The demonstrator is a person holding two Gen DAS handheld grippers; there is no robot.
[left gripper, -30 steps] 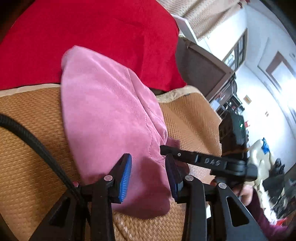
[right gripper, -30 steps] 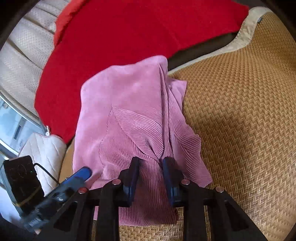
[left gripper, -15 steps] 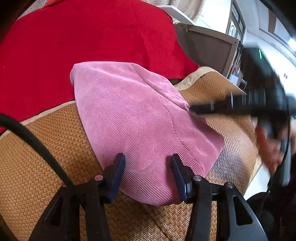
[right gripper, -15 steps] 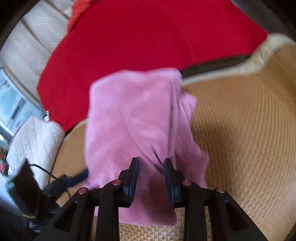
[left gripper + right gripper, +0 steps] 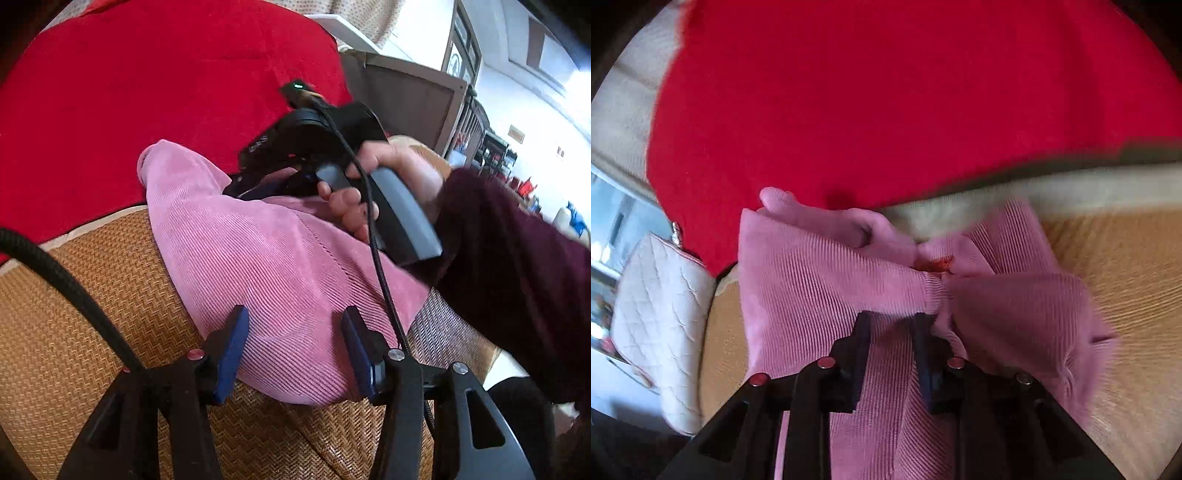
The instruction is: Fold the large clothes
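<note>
Since a second ago our right gripper has swept to the far end of the pink garment on the woven mat, fingers closing on a fold; left gripper has been opening, released. Soft, light, floppy corduroy: we take it by the edges.

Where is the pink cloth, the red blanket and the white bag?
pink cloth [image 5: 280, 266], left wrist view, its ribbed middle.
red blanket [image 5: 905, 103], right wrist view, its broad middle.
white bag [image 5: 657, 317], right wrist view, its quilted side.

No legible text, label, brand or number is found; small white marks on the right gripper body cannot be read.
</note>
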